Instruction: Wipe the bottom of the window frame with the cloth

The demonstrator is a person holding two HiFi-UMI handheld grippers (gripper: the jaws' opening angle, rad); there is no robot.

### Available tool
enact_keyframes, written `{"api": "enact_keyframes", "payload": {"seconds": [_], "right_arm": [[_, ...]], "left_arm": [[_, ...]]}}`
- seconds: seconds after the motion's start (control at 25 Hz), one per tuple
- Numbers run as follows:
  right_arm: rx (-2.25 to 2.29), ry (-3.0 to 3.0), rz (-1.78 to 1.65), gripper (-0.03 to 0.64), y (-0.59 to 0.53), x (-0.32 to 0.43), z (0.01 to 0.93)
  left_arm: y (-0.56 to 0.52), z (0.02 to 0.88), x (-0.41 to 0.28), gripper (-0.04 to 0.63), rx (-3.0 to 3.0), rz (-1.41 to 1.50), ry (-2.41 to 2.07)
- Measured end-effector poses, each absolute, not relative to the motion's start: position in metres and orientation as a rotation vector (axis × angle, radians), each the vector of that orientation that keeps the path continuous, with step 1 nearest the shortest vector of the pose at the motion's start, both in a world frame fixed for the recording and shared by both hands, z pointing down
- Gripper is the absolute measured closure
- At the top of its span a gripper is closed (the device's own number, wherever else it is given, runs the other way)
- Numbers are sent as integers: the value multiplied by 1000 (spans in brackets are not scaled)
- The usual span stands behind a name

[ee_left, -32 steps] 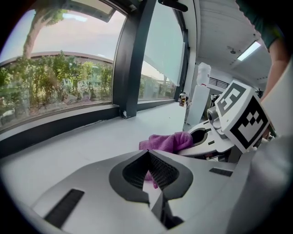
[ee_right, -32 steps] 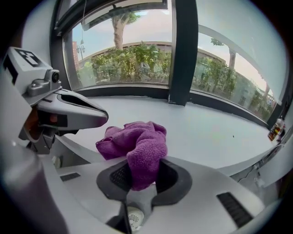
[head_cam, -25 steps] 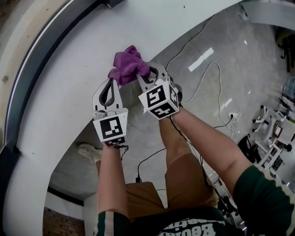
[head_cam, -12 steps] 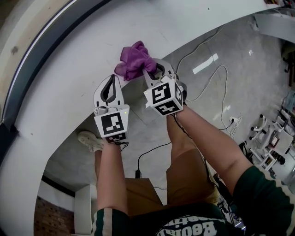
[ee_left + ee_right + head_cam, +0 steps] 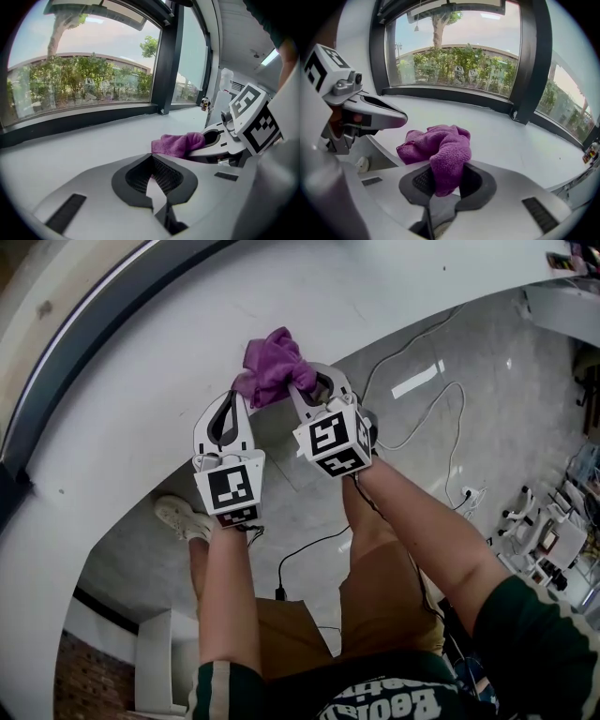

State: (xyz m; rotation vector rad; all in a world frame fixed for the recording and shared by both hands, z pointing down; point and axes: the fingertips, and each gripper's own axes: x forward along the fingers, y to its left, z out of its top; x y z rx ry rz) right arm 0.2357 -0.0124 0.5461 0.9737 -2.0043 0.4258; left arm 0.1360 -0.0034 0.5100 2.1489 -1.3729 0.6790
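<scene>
A crumpled purple cloth [image 5: 270, 362] rests on the white window sill [image 5: 141, 399], near its front edge. My right gripper [image 5: 302, 382] is shut on one fold of the cloth [image 5: 440, 145], and the rest bunches ahead of the jaws. My left gripper [image 5: 231, 395] is shut with nothing in it, just left of the cloth [image 5: 176, 143] and apart from it. The dark bottom rail of the window frame [image 5: 454, 96] runs along the far side of the sill, well beyond the cloth. In the left gripper view that rail [image 5: 70, 124] crosses behind the right gripper [image 5: 220, 140].
A thick dark upright [image 5: 529, 70] divides the window panes. Below the sill edge are grey floor, trailing cables [image 5: 412, 418] and my shoe [image 5: 178, 517]. Small equipment [image 5: 553, 531] stands at the far right of the floor.
Both grippers and the held cloth have shifted slightly to the right along the sill's front edge. The right gripper's hold on the cloth is unchanged.
</scene>
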Motion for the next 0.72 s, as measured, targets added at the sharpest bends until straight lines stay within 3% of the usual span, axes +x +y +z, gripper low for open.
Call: {"api": "enact_keyframes", "payload": {"seconds": [0.72], "right_arm": [[848, -2053, 391, 526, 21, 167, 545]], "left_arm": [[33, 513, 70, 589, 2033, 657, -1471]]}}
